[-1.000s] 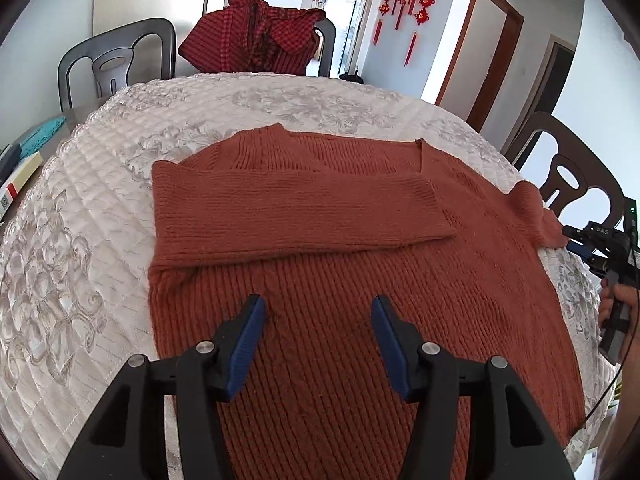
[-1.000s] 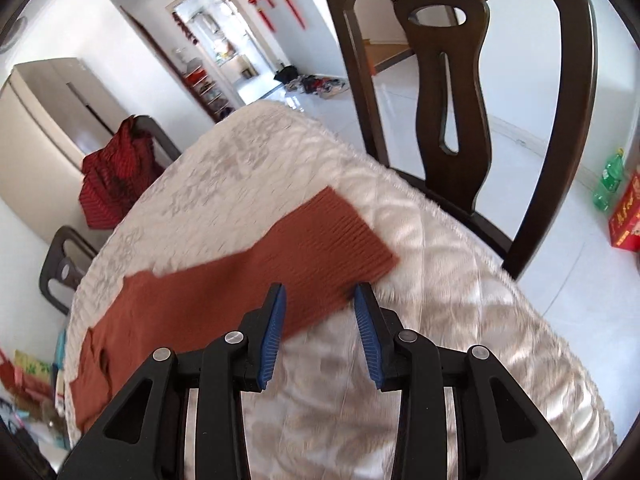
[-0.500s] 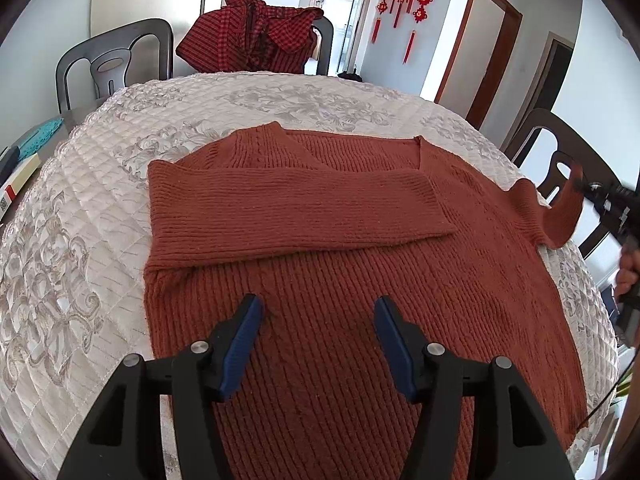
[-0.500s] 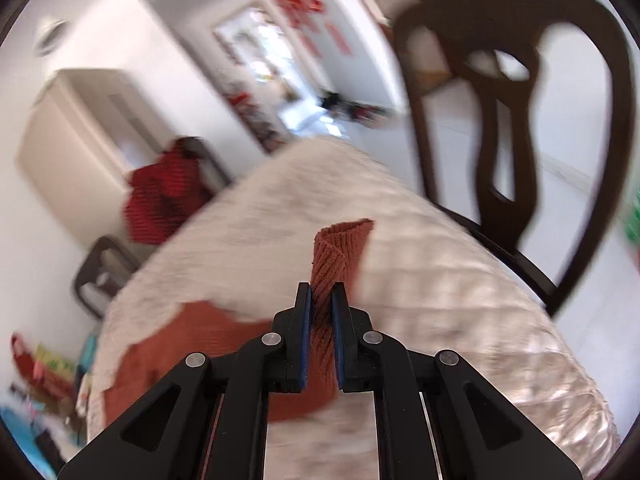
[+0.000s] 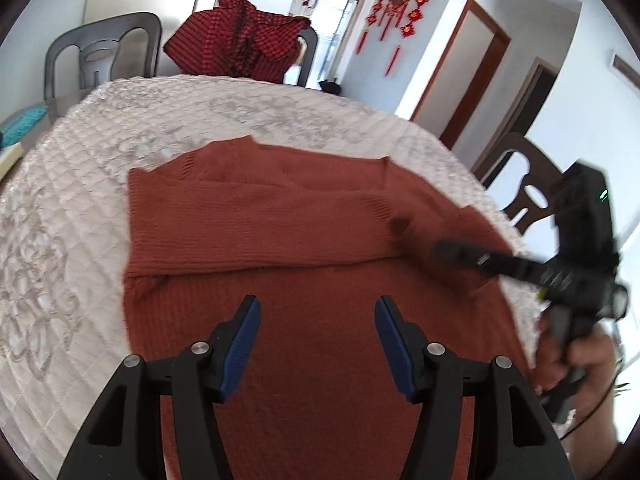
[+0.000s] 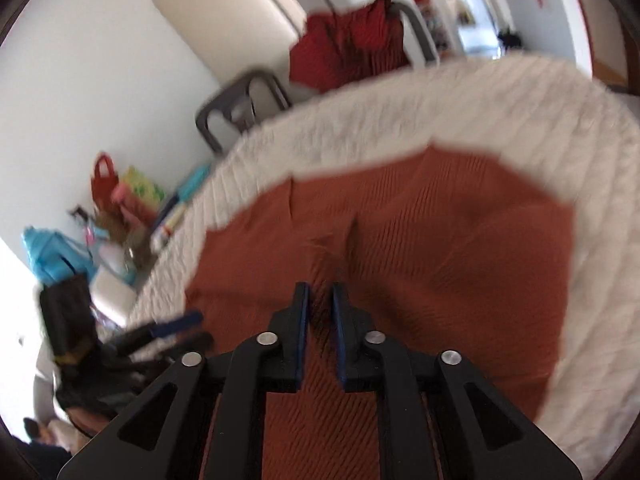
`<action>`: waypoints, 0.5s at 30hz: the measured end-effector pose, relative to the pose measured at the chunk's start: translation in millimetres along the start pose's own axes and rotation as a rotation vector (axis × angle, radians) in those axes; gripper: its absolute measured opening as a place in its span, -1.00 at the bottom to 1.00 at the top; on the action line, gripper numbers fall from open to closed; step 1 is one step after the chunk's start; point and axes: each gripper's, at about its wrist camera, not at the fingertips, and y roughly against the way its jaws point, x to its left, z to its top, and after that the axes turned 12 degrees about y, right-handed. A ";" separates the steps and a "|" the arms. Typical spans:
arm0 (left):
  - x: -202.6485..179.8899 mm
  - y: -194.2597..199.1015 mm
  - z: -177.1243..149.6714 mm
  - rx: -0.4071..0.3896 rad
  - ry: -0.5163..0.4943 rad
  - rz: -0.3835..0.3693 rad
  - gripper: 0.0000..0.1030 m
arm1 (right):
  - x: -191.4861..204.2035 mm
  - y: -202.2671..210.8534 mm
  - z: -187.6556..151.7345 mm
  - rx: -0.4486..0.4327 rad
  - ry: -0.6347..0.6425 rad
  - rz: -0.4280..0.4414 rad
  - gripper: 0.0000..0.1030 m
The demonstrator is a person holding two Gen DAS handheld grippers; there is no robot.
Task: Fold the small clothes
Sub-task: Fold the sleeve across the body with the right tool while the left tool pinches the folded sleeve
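Note:
A rust-red knit sweater (image 5: pixel 304 276) lies flat on the quilted white table cover (image 5: pixel 72 264), its left sleeve folded across the chest. My left gripper (image 5: pixel 318 344) is open and empty, hovering above the sweater's lower body. My right gripper (image 6: pixel 320 300) is shut on the right sleeve (image 6: pixel 322 268) and holds it over the sweater's body (image 6: pixel 460 264). It shows blurred in the left wrist view (image 5: pixel 444 246), reaching in from the right above the sweater.
A red checked garment (image 5: pixel 240 46) hangs on a chair at the table's far side. A grey chair (image 5: pixel 100 56) stands far left, a dark wooden chair (image 5: pixel 524 184) at the right edge. Bags and clutter (image 6: pixel 120 200) sit beyond the table's left side.
My right gripper closed on the right sleeve's cuff, lifted it off the table edge and swung it left over the sweater's body. My left gripper stayed open and nearly still.

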 end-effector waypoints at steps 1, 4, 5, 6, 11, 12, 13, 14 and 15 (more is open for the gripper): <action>-2.2 0.0 1.5 0.005 0.001 -0.019 0.20 | 1.1 2.2 -3.3 -0.002 0.006 -0.003 -0.62; -12.9 -4.6 7.4 0.029 0.003 -0.089 0.20 | 3.9 19.9 -12.3 -0.044 0.020 0.017 -0.41; -16.3 -8.0 9.7 0.041 0.005 -0.111 0.20 | 2.4 29.4 -16.5 -0.061 0.017 0.017 -0.39; -19.9 -14.4 12.5 0.061 0.011 -0.135 0.20 | 1.0 34.9 -18.9 -0.069 0.015 0.013 -0.39; -32.6 -43.5 13.8 0.148 0.037 -0.176 0.18 | -12.0 51.2 -34.2 -0.081 -0.018 -0.047 -0.39; -34.5 -49.3 13.5 0.164 0.042 -0.178 0.10 | -15.3 52.4 -37.6 -0.080 -0.032 -0.051 -0.39; -36.9 -55.3 13.2 0.178 0.043 -0.180 -0.08 | -18.8 53.5 -40.5 -0.079 -0.046 -0.057 -0.39; -38.7 -59.4 12.0 0.188 0.043 -0.178 -0.16 | -22.3 55.1 -44.3 -0.078 -0.058 -0.063 -0.39; -41.4 -63.7 10.8 0.198 0.040 -0.174 -0.31 | -25.4 56.5 -46.2 -0.077 -0.064 -0.069 -0.39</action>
